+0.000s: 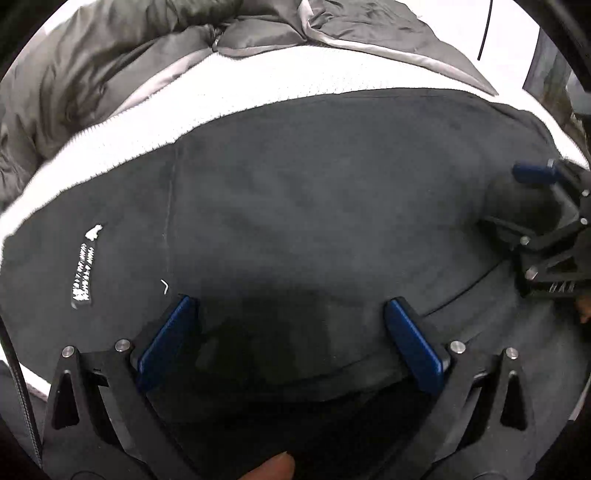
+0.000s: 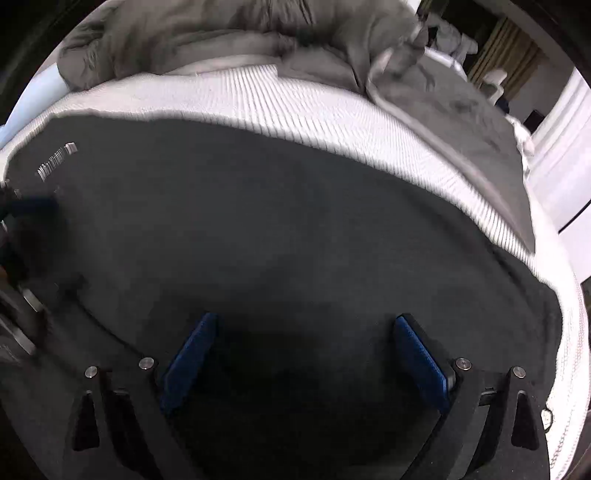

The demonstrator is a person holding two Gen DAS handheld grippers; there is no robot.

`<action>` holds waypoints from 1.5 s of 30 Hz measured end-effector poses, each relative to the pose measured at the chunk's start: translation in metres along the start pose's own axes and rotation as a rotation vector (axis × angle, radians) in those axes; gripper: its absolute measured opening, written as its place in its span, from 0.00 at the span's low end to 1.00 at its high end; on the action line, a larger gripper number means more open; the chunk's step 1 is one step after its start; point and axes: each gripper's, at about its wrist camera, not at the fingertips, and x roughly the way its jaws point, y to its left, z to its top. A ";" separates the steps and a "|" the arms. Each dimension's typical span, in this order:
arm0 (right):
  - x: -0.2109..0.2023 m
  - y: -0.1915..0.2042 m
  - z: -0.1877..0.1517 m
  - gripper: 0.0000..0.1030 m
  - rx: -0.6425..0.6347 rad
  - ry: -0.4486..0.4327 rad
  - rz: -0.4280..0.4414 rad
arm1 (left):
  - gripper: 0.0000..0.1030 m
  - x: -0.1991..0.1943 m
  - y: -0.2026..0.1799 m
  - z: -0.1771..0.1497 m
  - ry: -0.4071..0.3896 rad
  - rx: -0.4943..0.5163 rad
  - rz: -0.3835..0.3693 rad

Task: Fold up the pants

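Left wrist view: the left gripper (image 1: pixel 290 306) hovers low over the dark pants (image 1: pixel 314 192), its blue-padded fingers (image 1: pixel 168 336) spread wide with nothing between them. The pants lie flat across a white ribbed blanket (image 1: pixel 229 85) on a bed. A white printed logo (image 1: pixel 86 266) sits on the cloth left of the gripper, next to a vertical seam. Behind the blanket lies a rumpled grey duvet (image 1: pixel 96 62). At the right edge the right gripper (image 1: pixel 546 206) reaches in over the pants; its jaws stand apart, one blue pad clear of the cloth. A fingertip (image 1: pixel 273 467) shows at the bottom edge, and a folded edge of the pants runs diagonally at lower right.

Right wrist view: the right gripper (image 2: pixel 306 328) is likewise spread wide and empty above the pants (image 2: pixel 295 229). Only here does the room beyond show: yellowish curtains (image 2: pixel 506 62) and a white wall at the right. The logo (image 2: pixel 55 162) appears far left and blurred. The left gripper (image 2: pixel 22 221) is a dark smear at the left edge, its state unreadable from here. The blanket (image 2: pixel 295 107) curves around the pants' far and right edges, with the duvet (image 2: pixel 229 33) beyond.
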 end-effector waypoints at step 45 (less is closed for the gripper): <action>0.020 -0.012 0.061 0.96 0.029 -0.010 0.044 | 1.00 -0.002 0.112 -0.007 -0.015 -0.125 0.045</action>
